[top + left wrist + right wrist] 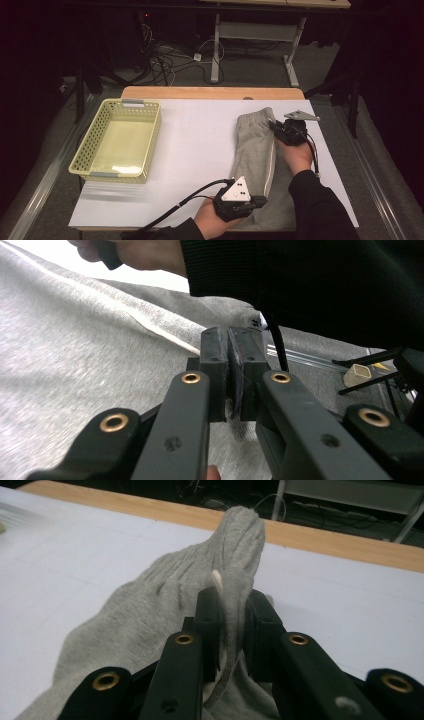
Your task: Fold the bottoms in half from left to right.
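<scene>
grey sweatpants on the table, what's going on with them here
A person is handling the grey sweatpants with a handheld gripper in each hand, apparently folding them. The right gripper has its jaws pinched on the fabric at the far end, near the waistband. The left gripper is clamped on the near end of the garment. The pants lie lengthwise on the white table, and a yellow basket sits off to the left.

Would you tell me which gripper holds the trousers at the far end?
The right gripper: it pinches the grey trousers nearest the table's far edge; the left gripper grips the near end.
</scene>
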Motion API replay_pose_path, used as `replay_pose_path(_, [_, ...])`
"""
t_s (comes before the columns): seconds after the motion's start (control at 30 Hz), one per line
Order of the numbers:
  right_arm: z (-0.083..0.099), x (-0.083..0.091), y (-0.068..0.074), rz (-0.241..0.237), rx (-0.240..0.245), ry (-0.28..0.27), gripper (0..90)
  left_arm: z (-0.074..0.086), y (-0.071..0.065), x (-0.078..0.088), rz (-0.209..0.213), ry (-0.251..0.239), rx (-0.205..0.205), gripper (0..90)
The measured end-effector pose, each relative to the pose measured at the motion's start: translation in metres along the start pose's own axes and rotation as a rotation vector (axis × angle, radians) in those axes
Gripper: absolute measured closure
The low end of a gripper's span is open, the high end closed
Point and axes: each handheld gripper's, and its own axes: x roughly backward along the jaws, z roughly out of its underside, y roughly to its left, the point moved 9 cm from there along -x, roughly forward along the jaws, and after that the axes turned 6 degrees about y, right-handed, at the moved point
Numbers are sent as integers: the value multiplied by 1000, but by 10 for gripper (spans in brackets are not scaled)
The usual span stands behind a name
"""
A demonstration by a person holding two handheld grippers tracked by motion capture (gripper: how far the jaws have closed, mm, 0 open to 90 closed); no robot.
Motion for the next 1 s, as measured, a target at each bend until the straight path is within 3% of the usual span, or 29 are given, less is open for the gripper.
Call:
replay_pose_path(0.2, [13, -5, -14, 21, -10, 31, 789, 3, 3, -15, 0, 16, 16, 835])
replay_pose_path(0.3, [19, -9, -17, 22, -21, 41, 789, 7, 7, -15, 8, 23, 41, 714])
replay_pose_path(0.4, [24, -12, -18, 25, -23, 50, 789, 14, 14, -4, -3, 9, 75, 596])
replay_pose_path(0.6, [24, -13, -18, 28, -23, 45, 788, 37, 48, 35, -129, -20, 115, 419])
replay_pose_path(0.8, [24, -14, -18, 31, -28, 45, 786, 65, 81, 75, -242, -12, 146, 337])
replay_pose_path(0.83, [24, -14, -18, 31, -29, 45, 786, 69, 87, 80, -263, -2, 158, 290])
replay_pose_path(1.0, [25, -16, -19, 36, -27, 52, 786, 86, 107, 98, -317, 2, 204, 147])
